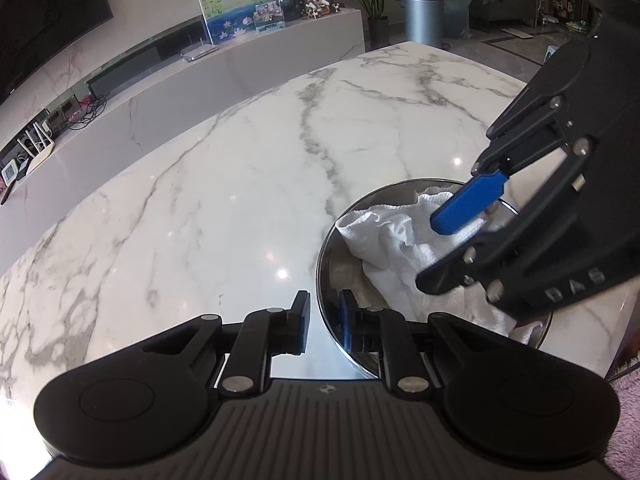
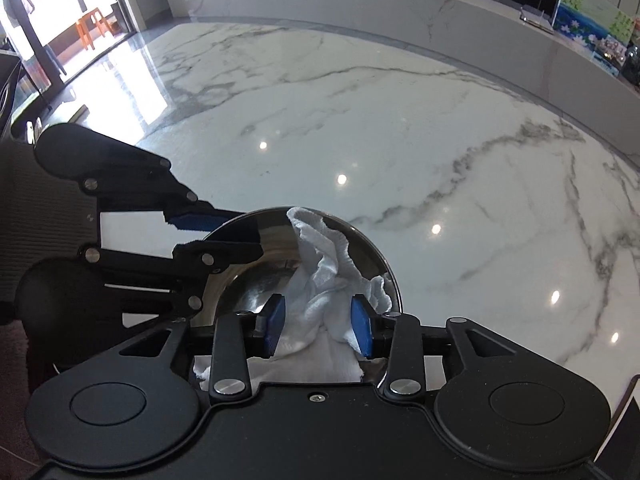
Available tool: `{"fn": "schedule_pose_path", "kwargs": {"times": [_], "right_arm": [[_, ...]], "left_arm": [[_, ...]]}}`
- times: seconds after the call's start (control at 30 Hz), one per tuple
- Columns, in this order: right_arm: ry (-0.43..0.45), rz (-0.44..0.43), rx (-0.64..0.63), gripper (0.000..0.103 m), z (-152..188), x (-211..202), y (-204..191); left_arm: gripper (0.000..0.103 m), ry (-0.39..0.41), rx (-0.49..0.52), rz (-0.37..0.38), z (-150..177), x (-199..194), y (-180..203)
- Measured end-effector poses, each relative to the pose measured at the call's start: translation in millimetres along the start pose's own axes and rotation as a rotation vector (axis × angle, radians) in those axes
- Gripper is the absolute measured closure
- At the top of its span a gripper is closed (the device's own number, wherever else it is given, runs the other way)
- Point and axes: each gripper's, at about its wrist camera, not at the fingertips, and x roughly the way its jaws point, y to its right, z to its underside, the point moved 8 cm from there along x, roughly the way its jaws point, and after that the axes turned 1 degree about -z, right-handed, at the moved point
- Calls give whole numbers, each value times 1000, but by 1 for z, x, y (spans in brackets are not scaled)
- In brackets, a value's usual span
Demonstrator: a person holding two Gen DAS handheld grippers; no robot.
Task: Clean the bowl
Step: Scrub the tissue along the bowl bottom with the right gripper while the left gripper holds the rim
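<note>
A shiny steel bowl (image 1: 332,240) stands on the marble table near its front edge; it also shows in the right wrist view (image 2: 372,256). A white cloth (image 1: 392,244) lies inside it. My left gripper (image 1: 324,320) is shut on the bowl's rim, one pad outside and one inside. My right gripper (image 2: 318,326) is shut on the white cloth (image 2: 324,280) inside the bowl. In the left wrist view the right gripper (image 1: 460,236) reaches down into the bowl from the right. In the right wrist view the left gripper (image 2: 216,232) holds the rim on the left.
The white marble table (image 1: 220,200) spreads out beyond the bowl. A low white ledge (image 1: 240,64) behind it carries a painted picture (image 1: 236,12) and small items. A grey bin (image 1: 424,16) stands on the floor at the far end.
</note>
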Motion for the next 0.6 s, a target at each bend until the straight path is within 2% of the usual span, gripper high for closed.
{"fn": "schedule_pose_path", "kwargs": {"times": [0.2, 0.6], "right_arm": [[-41, 35, -49, 58, 5, 10, -6], [-35, 19, -122, 58, 5, 20, -13]], "left_arm": [[88, -14, -1, 4, 0, 4, 2], [87, -25, 15, 11, 3, 2, 2]]}}
